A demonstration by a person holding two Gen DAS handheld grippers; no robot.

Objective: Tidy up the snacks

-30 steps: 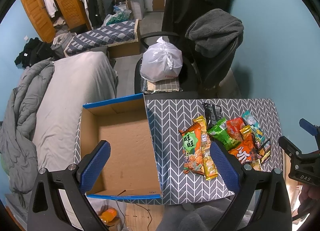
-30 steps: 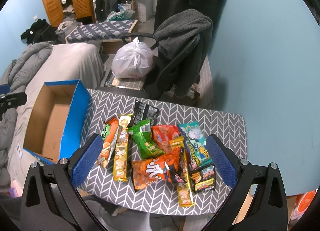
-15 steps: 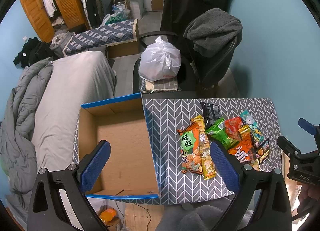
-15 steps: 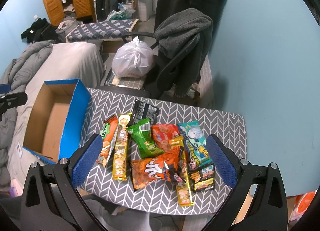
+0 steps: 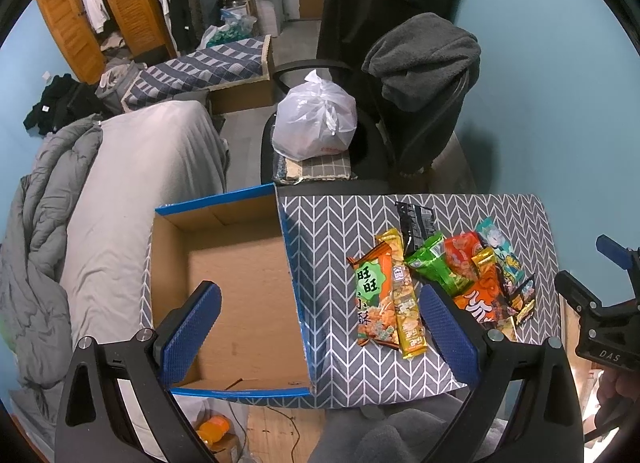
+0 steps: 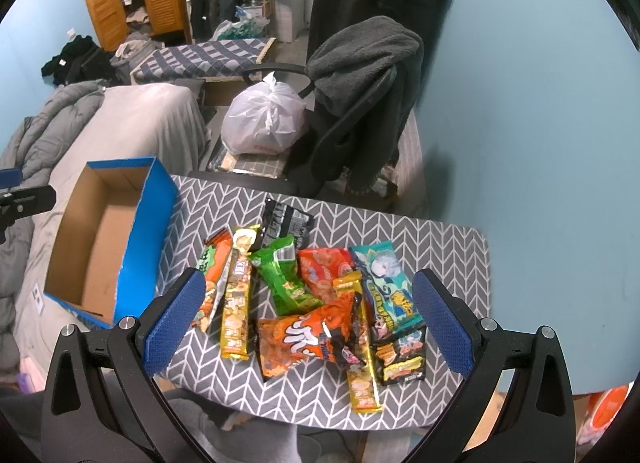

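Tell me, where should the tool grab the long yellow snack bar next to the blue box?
Probably across the bare near end of the long yellow snack bar, from straight above. It lies flat, narrow enough for the open right tool, and its far end touches other packets.

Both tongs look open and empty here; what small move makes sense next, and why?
Probably lower the right tongs onto the orange bag directly beneath them. The snacks all lie loose on the table, the blue box holds nothing visible, and neither tongs carry anything.
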